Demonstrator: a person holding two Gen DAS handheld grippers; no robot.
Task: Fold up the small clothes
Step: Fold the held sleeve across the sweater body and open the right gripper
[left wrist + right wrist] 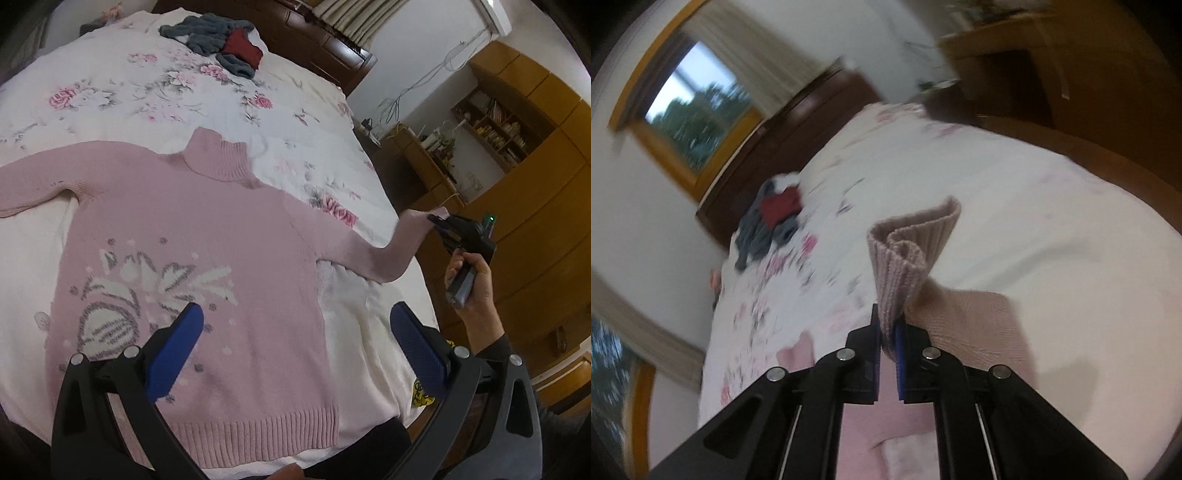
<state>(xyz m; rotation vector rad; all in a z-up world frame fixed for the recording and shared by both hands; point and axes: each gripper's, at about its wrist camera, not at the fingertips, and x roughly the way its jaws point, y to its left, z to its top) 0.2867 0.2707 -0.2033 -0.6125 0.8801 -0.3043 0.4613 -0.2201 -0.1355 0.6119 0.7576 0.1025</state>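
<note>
A pink turtleneck sweater [207, 229] with a white and grey flower pattern lies face up on the bed, its left sleeve spread out flat. My left gripper [295, 325] hovers open above the sweater's lower right side, with nothing between its blue pads. Off the bed's right edge, a hand holds my right gripper [439, 221], which is shut on the sweater's right sleeve cuff [424, 218] and has it lifted off the bed. In the right wrist view the ribbed cuff [908, 251] sticks up from between the closed fingers of the right gripper [889, 325].
A pile of grey and red clothes [221, 40] lies near the dark wooden headboard [317, 40]. The floral white bedspread [147, 96] covers the bed. Wooden wardrobes and a shelf [517, 147] stand to the right of the bed.
</note>
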